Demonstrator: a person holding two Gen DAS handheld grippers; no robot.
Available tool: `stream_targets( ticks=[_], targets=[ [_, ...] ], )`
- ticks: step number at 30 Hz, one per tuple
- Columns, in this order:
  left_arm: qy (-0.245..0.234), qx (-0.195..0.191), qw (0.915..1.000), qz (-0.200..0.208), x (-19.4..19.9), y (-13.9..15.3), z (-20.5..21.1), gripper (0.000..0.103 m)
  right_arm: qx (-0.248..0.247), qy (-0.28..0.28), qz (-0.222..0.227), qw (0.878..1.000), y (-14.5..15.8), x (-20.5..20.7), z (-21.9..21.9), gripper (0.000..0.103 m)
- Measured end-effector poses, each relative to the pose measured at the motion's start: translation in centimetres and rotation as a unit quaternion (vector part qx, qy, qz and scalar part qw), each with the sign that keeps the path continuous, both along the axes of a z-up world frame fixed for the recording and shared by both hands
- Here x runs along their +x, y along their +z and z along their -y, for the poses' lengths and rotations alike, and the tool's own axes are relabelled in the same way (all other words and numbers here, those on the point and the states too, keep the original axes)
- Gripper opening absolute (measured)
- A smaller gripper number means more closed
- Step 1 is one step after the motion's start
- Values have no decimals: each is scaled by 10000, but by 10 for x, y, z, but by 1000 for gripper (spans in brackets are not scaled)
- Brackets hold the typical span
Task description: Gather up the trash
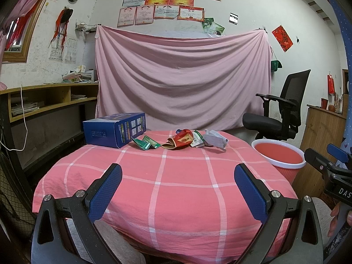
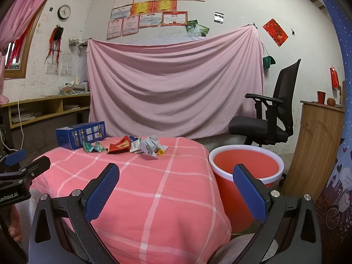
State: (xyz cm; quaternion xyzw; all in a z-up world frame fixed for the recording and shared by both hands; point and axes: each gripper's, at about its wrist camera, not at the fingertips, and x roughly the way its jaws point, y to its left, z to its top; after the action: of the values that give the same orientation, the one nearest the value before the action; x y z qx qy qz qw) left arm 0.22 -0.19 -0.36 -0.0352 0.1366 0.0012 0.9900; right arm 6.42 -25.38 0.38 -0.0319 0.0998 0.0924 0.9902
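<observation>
A row of trash lies at the far side of the pink checked table (image 1: 167, 198): a green wrapper (image 1: 146, 143), a red and gold packet (image 1: 181, 140), a green and white wrapper (image 1: 198, 139) and crumpled grey paper (image 1: 214, 139). The right wrist view shows the same green wrapper (image 2: 93, 147), red packet (image 2: 118, 146), grey paper (image 2: 150, 146) and a small yellow cap (image 2: 161, 152). A red bin (image 2: 245, 165) with a white rim stands right of the table. My left gripper (image 1: 178, 172) is open over the near table. My right gripper (image 2: 176, 172) is open near the table's right edge.
A blue box (image 1: 115, 129) lies at the table's far left. A black office chair (image 2: 270, 118) stands behind the bin (image 1: 279, 156), a wooden cabinet (image 2: 316, 145) to its right. A pink sheet (image 1: 182, 79) hangs on the back wall and shelves (image 1: 44, 99) run along the left.
</observation>
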Motion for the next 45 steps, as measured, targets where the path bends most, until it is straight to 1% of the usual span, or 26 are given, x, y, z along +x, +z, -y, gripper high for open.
stream_targets(
  ticks=[37, 39, 40, 45],
  targets=[
    [1, 6, 10000, -23, 1, 1, 0, 100, 9, -2, -25, 10000, 5, -2, 0, 103],
    [9, 8, 10000, -26, 1, 1, 0, 100, -4, -16, -44, 10000, -3, 2, 1, 103],
    [13, 8, 10000, -32, 1, -6, 1, 100, -19, -38, -76, 10000, -4, 3, 0, 103],
    [12, 2, 9999, -116, 3, -12, 2, 100, -7, -57, -115, 9999, -8, 4, -3, 103]
  ],
)
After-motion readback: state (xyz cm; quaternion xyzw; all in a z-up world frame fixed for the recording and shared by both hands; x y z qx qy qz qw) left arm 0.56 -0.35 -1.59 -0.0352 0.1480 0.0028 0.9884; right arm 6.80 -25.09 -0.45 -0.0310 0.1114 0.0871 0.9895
